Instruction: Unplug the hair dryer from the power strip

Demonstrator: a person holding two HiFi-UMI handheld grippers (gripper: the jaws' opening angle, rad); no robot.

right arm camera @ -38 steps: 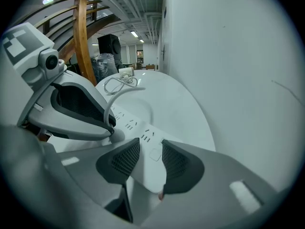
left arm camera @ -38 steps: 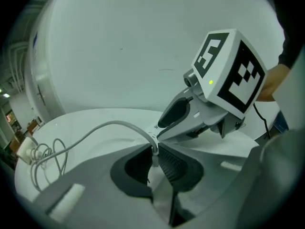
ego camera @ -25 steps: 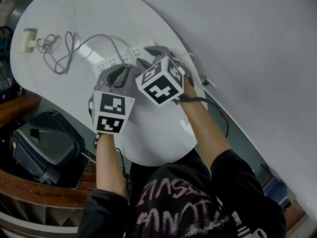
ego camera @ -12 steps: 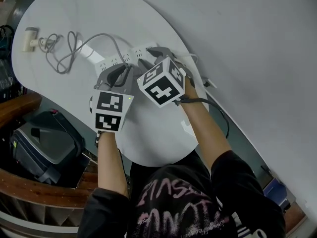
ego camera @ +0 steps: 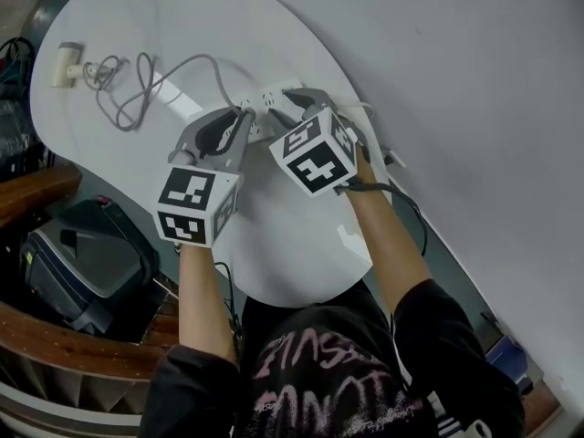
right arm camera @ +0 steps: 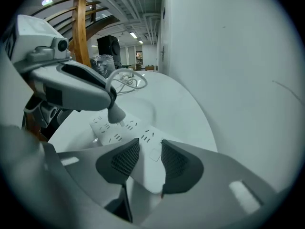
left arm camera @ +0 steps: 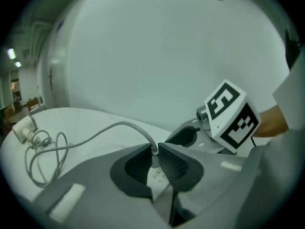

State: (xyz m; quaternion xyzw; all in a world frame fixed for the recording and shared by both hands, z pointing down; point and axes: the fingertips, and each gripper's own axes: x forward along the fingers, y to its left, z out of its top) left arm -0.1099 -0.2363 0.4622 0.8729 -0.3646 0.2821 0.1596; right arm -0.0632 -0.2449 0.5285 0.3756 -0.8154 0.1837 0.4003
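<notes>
A white power strip (ego camera: 274,94) lies near the far edge of the white table (ego camera: 274,254). My right gripper (ego camera: 297,108) is shut on one end of the strip (right arm camera: 148,168), a pad against each side. My left gripper (ego camera: 242,121) is shut on the hair dryer's grey plug (left arm camera: 153,165), which shows between its pads. In the right gripper view the plug (right arm camera: 116,113) stands tilted at the strip's sockets; I cannot tell if its prongs are seated. Its grey cord (ego camera: 196,62) runs left in loops to the small white hair dryer (ego camera: 66,63) lying at the table's far left.
A pale wall (ego camera: 456,80) rises just behind the table. Below the table's left edge are a curved wooden rail (ego camera: 36,190) and a dark case (ego camera: 78,267) on the floor. A black cable (ego camera: 406,203) hangs from my right gripper.
My left gripper, still shut on the plug, has lifted and shifted a little toward the strip's far side. The right gripper stays on the strip.
</notes>
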